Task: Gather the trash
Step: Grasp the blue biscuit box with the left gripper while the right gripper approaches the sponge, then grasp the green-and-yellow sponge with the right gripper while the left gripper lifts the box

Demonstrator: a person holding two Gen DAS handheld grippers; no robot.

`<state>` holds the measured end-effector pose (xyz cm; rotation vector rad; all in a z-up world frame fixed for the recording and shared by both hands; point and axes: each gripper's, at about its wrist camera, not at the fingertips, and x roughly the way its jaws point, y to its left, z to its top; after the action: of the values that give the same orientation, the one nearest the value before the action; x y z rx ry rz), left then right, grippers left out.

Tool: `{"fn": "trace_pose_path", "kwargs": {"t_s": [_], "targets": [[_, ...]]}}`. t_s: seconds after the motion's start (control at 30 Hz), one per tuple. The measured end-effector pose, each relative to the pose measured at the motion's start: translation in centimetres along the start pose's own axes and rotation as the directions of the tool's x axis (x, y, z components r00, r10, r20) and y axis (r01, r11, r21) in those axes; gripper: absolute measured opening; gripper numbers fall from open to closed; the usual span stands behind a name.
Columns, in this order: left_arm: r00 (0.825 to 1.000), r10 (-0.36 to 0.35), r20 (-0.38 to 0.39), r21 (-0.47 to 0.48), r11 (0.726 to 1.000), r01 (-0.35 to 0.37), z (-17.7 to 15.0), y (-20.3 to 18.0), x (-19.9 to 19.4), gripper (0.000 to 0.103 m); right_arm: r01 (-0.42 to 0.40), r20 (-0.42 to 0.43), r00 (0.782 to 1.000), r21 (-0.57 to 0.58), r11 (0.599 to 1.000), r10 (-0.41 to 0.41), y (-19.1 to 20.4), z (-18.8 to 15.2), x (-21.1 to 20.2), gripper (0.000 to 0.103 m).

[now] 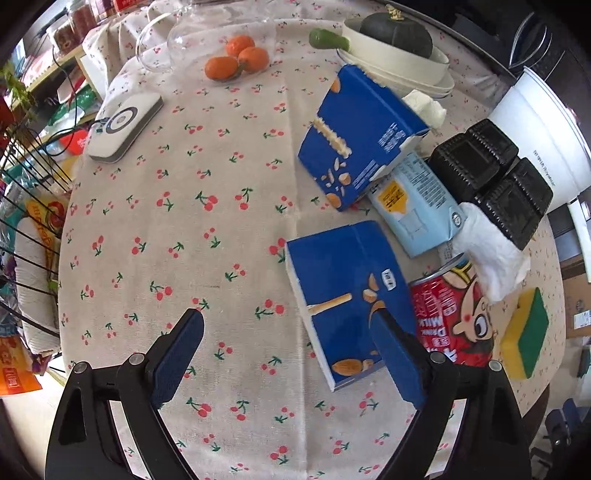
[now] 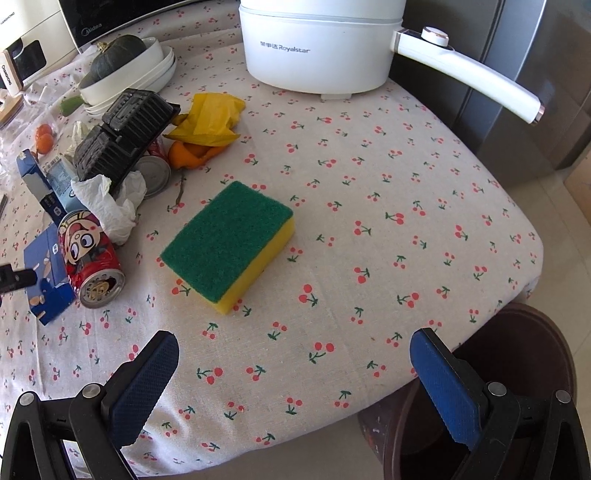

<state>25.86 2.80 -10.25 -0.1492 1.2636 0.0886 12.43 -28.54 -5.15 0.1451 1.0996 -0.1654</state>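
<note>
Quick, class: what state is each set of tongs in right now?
Left tongs: open, holding nothing, one finger over the blue snack box.
Right tongs: open, empty.

A home kitchen: cherry-print tablecloth, electric cooking pot, microwave.

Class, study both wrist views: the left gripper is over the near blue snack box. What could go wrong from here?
1. The left gripper is open with one finger over the blue box; the box sits off-centre, so closing might only clip an edge.
2. The red can lies on its side touching the box and may roll.
3. The crumpled tissue leans on the can and black tray, so it could shift.
</note>
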Motion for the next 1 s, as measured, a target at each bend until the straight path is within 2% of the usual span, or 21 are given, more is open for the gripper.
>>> {"fn": "trace_pose_path", "kwargs": {"t_s": [0.2, 0.47, 0.57, 0.63, 0.7, 0.9, 1.0], "targets": [[0.998, 0.057, -0.009, 0.057, 0.997, -0.057, 0.3, -3.4, 1.6, 0.093, 0.009, -0.011, 1.000, 0.016, 1.000, -0.009, -0.6, -0.1, 0.3, 0.103], [0.999, 0.038, -0.013, 0.032, 0.999, -0.038, -0.4, -5.1, 3.1, 0.093, 0.005, -0.011, 1.000, 0.018, 1.000, -0.005, -1.0, -0.2, 0.2, 0.103], [0.997, 0.077, -0.006, 0.080, 0.994, -0.076, -0.6, -5.4, 3.6, 0.093, -0.002, -0.011, 1.000, 0.000, 1.000, 0.002, -0.6, -0.1, 0.2, 0.103], [0.998, 0.066, 0.000, 0.092, 0.994, -0.065, -1.0, -5.4, 3.4, 0.090, 0.002, -0.011, 1.000, -0.004, 1.000, -0.003, -0.5, -0.1, 0.4, 0.103], [0.998, 0.060, 0.014, 0.110, 0.992, -0.061, -1.4, -5.3, 2.8, 0.073, 0.008, -0.016, 1.000, 0.001, 1.000, -0.008, -0.6, 0.0, 0.6, 0.103], [1.000, 0.017, -0.007, 0.172, 0.985, -0.016, -2.4, -3.0, 2.2, 0.069, 0.022, -0.033, 0.999, 0.053, 0.998, -0.021, -0.9, 0.9, 2.4, 0.103], [1.000, -0.006, 0.012, 0.188, 0.982, 0.003, -3.3, -2.1, 0.7, 0.069, -0.034, -0.055, 0.998, 0.107, 0.994, 0.040, -0.5, 1.4, 3.7, 0.103]]}}
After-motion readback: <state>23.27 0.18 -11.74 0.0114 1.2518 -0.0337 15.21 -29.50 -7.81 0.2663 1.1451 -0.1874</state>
